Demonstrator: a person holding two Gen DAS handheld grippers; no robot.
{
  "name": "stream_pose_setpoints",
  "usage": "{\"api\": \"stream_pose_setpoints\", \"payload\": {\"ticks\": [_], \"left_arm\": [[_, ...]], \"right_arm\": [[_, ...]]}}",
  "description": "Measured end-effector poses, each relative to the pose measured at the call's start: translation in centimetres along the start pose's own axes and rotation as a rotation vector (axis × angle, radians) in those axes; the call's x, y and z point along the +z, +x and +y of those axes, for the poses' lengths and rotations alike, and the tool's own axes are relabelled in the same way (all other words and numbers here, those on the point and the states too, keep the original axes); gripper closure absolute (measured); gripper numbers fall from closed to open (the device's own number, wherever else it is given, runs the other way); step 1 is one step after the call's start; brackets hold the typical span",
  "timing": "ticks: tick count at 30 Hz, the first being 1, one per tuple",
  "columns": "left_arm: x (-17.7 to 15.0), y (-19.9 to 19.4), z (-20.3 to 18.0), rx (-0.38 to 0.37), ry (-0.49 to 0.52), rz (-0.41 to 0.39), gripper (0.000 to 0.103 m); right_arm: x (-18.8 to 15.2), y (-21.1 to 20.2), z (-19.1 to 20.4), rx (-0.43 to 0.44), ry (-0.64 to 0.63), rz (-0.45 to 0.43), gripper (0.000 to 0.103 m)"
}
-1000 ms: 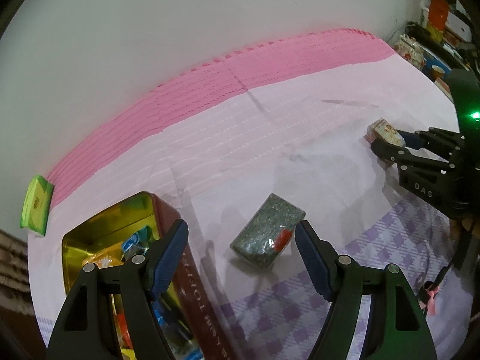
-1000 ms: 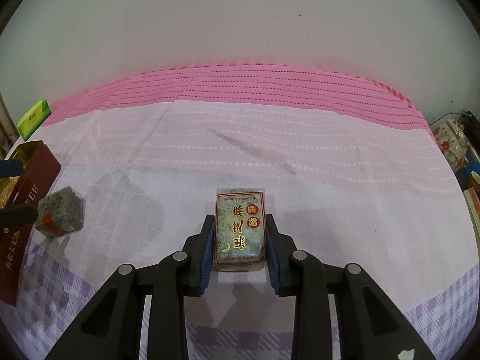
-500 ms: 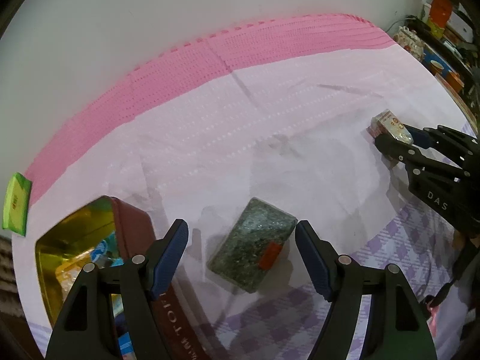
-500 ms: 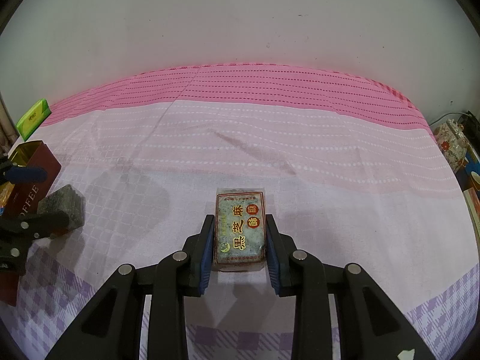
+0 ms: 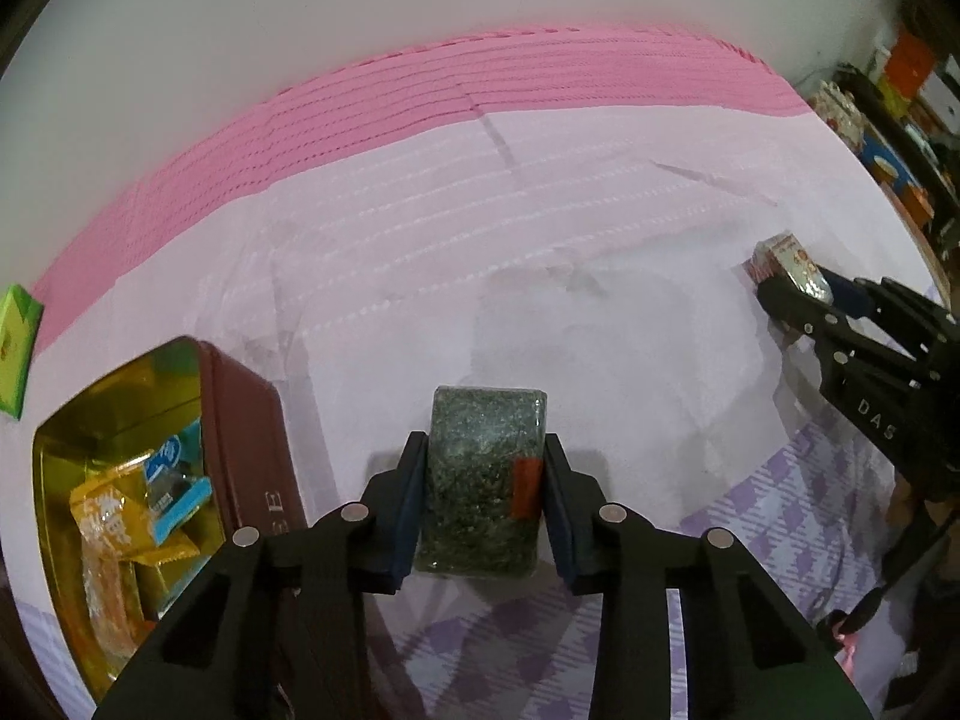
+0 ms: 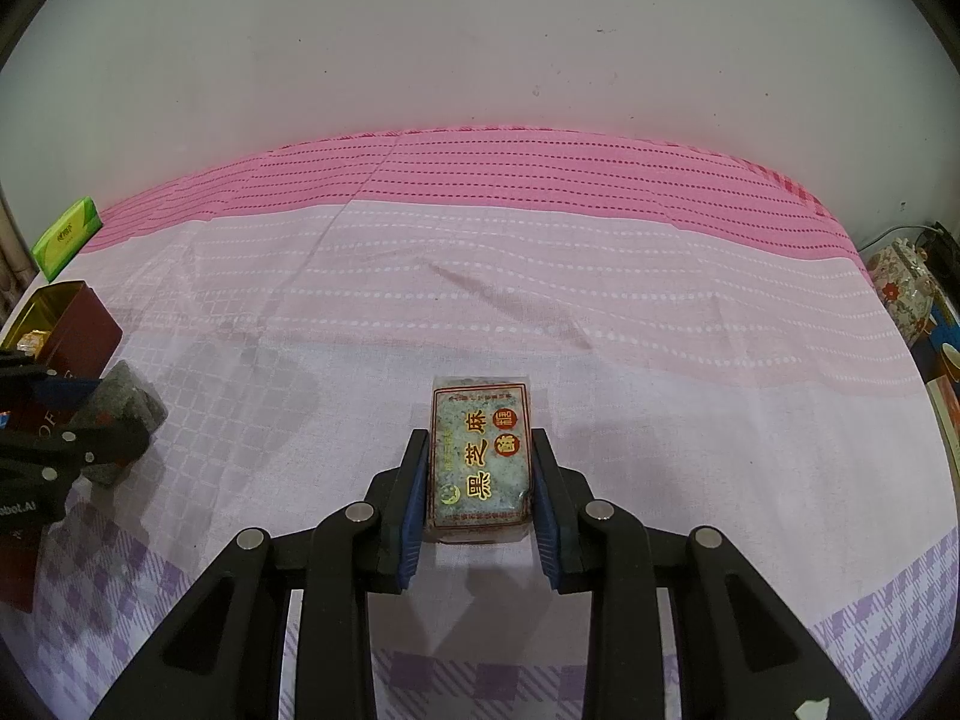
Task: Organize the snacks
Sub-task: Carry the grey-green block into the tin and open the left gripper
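Left gripper point(image 5: 485, 483) jaws now clamp grey snack point(image 5: 483, 480); right gripper point(image 6: 480, 483) grips labelled snack point(image 6: 480, 468); tin point(image 5: 240, 420) contents left view only.

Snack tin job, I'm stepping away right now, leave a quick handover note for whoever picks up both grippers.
Left gripper: shut on the dark sesame bar, label side down, just right of the open tin.
Right gripper: shut on the labelled sesame bar, mid-cloth, well right of the tin.
Whether either bar is lifted off the tablecloth is unclear.
Done: yellow and blue packets already lie in the tin.
Left: drop both bars into the tin, left one first since it is nearest.
A green pack lies at the far left edge.
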State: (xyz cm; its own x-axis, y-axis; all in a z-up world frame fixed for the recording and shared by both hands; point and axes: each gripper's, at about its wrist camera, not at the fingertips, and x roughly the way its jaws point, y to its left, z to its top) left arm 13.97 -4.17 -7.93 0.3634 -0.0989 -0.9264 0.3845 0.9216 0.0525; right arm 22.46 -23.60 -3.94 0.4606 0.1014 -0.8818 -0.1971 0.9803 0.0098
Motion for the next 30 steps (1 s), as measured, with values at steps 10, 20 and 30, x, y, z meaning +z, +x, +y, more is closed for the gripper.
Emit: {"api": "stream_pose_setpoints", "payload": {"ticks": [10, 20, 30], "left_arm": [[-1.0, -0.9, 0.3, 0.004, -0.042, 0.002, 0.067], [-1.0, -3.2, -0.1, -0.012, -0.047, -0.043, 0.067], [-0.9, -6.0, 1.1, 0.016, -0.087, -0.094, 0.067]], "right_arm": [[0.0, 0.0, 0.0, -0.001, -0.002, 0.001, 0.074], [0.1, 0.0, 0.0, -0.004, -0.005, 0.002, 0.074], [0.1, 0.0, 0.1, -0.007, -0.008, 0.004, 0.074]]}}
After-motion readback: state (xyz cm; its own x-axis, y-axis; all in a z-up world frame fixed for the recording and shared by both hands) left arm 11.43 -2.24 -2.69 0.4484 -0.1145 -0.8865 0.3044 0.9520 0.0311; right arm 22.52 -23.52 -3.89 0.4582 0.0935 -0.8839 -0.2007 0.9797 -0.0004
